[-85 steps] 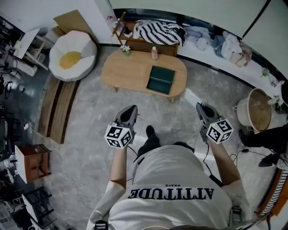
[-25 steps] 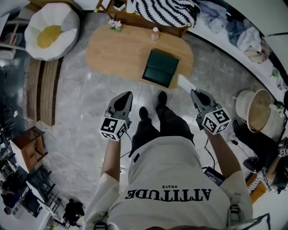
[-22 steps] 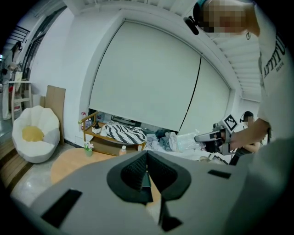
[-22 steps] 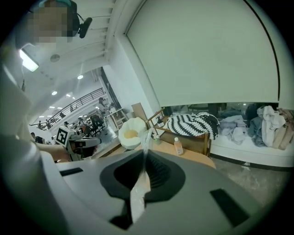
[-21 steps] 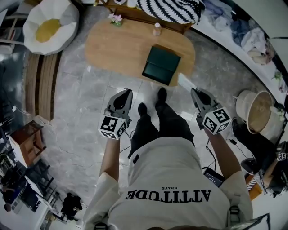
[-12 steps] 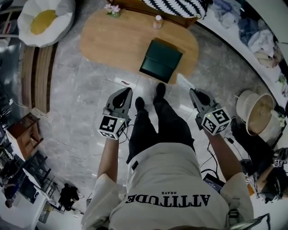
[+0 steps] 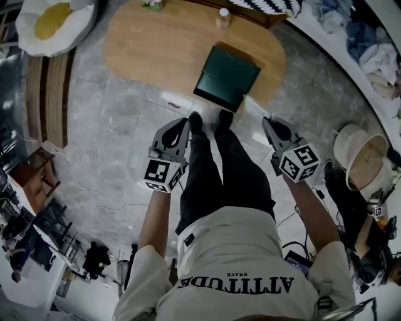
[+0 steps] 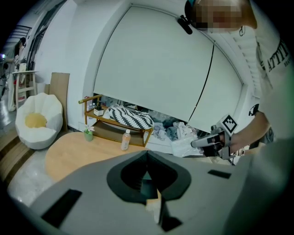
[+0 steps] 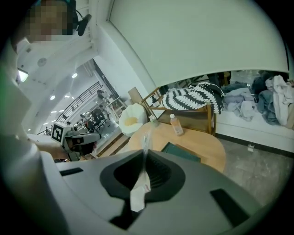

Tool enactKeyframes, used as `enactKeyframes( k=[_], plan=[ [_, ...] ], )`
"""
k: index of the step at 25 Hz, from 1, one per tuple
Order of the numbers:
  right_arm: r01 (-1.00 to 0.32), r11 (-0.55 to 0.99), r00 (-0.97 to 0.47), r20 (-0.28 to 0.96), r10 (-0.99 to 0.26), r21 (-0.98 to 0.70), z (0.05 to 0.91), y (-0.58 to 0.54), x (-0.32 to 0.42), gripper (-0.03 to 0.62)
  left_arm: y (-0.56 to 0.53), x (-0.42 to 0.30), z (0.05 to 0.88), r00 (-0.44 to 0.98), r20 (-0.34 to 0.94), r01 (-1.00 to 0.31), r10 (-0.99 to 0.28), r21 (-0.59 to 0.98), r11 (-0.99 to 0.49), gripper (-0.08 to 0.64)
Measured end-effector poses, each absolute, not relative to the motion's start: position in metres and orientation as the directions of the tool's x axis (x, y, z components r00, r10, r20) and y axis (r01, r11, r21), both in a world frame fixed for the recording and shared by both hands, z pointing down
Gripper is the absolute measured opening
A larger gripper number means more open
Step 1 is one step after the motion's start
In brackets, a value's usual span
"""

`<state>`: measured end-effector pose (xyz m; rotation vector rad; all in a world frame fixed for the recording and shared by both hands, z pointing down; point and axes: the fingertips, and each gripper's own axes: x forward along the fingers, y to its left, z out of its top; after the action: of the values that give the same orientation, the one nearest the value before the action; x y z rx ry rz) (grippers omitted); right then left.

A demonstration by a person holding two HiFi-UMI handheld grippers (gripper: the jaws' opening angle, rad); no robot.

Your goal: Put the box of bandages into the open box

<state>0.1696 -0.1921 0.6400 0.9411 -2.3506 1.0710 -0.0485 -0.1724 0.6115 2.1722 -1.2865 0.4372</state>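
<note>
At the near side of the low oval table: one standing person with a gripper in each hand. Both grippers are held short of the table edge and tipped down toward it.

- Right gripper: jaws pinched together on a thin white pack, which I take to be the box of bandages. The pack stands on edge, its length running forward out of the jaws toward the table.
- Left gripper: jaws drawn together, with nothing between them that I can make out.
- Dark green box: presumably the open box of the task. It lies on the table at its near edge, near-square and a little askew to that edge.
  - It sits between the lines of the two grippers, ahead of and below both.
  - From the right gripper it lies forward and to the left.
  - Both hands are about equally near, but the right one bears the pack. The coming move looks like a short reach forward, leftward and down over the box's near wall.
- Table top: bare pale wood, with a small bottle and a little potted plant at its far side.
- Room:
  - a grey stone-pattern floor around the table
  - a white beanbag with a yellow centre off its left end
  - a low shelf with a striped cushion behind it
  - a round basket well off its right end
</note>
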Motion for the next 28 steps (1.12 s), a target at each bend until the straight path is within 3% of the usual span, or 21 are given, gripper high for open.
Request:
enactKeyframes(
  k=[28],
  plan=[
    [-0.769, 0.269, -0.638, 0.677, -0.366, -0.580, 0.829, -0.208, 0.069, 0.025, -0.217, -0.110, 0.770, 0.565, 0.620, -0.823, -0.545, 0.373, -0.428, 0.021]
  ],
)
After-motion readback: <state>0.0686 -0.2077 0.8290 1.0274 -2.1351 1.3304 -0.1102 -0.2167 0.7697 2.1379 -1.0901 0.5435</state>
